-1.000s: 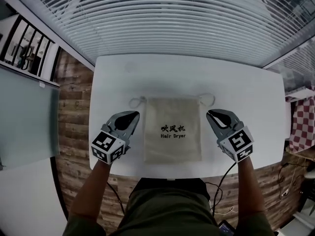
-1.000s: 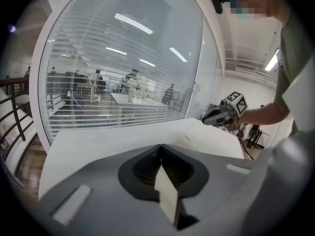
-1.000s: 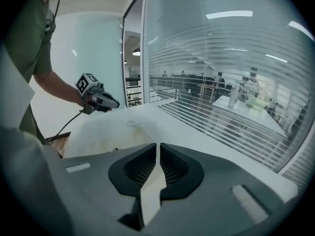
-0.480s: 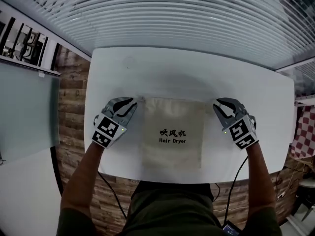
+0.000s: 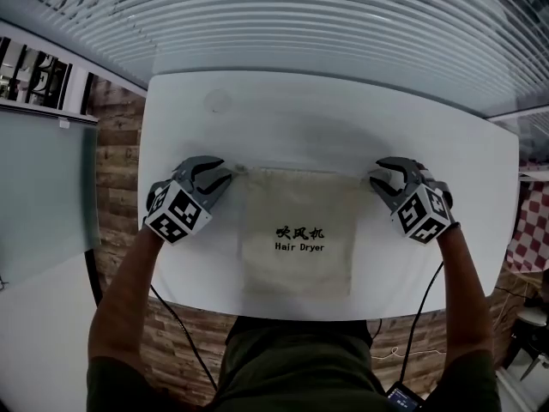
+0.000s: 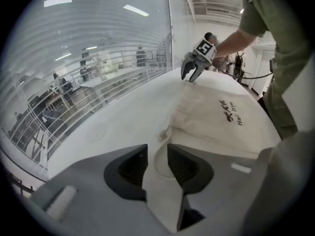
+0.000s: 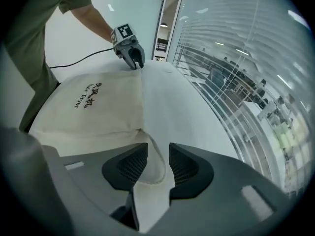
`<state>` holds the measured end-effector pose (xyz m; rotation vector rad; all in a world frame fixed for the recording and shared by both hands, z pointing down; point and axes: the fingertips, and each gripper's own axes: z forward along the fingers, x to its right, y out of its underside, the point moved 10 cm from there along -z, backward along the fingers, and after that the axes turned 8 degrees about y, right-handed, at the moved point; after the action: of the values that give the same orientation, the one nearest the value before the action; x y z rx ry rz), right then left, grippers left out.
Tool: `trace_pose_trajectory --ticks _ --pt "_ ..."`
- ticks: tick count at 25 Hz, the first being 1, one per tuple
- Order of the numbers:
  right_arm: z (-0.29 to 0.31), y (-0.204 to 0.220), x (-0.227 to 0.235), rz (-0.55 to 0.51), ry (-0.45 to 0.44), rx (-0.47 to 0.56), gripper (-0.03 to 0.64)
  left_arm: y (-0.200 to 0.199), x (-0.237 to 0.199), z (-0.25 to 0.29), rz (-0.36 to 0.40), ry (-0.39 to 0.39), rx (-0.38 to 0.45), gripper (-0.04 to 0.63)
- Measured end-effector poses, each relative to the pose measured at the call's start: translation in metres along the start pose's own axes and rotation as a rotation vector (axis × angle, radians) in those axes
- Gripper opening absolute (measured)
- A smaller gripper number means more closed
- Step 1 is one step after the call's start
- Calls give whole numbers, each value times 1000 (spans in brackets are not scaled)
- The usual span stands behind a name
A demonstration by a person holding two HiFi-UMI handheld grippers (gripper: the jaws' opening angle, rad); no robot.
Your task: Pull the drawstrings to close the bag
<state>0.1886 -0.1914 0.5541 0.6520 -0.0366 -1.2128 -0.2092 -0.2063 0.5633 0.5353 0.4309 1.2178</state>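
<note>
- The bag is one flat, roughly square pouch of cream woven cloth. It lies at the near middle of the table, mouth away from the person. Black characters and the words "Hair Dryer" are printed on its face.
- Its top hem is slightly puckered, and the cloth shows soft creases.
- Two thin cream cord loops come out of the hem, one at each top corner, and both lie slack on the table.
- The left gripper is at the bag's top left corner. Its grey jaws, with ribbed dark pads, stand apart over the left loop, which lies between them without being pinched.
- The right gripper is at the top right corner. Its jaws have just been opening and are now spread wide. The right loop curves between the pads, and neither pad presses on it.
- Each gripper carries one cube with black-and-white square markers, two in all: left and right. A black cable trails from each gripper towards the person.
- The table is smooth, white and rectangular with rounded corners.
- Beyond the table runs a wall of white horizontal slats.
- Brown wood planks cover the floor at the left.
</note>
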Motion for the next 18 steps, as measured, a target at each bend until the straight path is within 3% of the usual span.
trace_pose_trajectory --ticks 8,14,18 --pt "11 4 8 58 -85 0 118 2 -11 3 -57 90 5 91" --pt "10 3 0 64 -119 0 18 -6 -9 4 -8 99 -70 84" --pt "10 5 0 108 -108 4 15 -9 -5 6 14 100 -104 55"
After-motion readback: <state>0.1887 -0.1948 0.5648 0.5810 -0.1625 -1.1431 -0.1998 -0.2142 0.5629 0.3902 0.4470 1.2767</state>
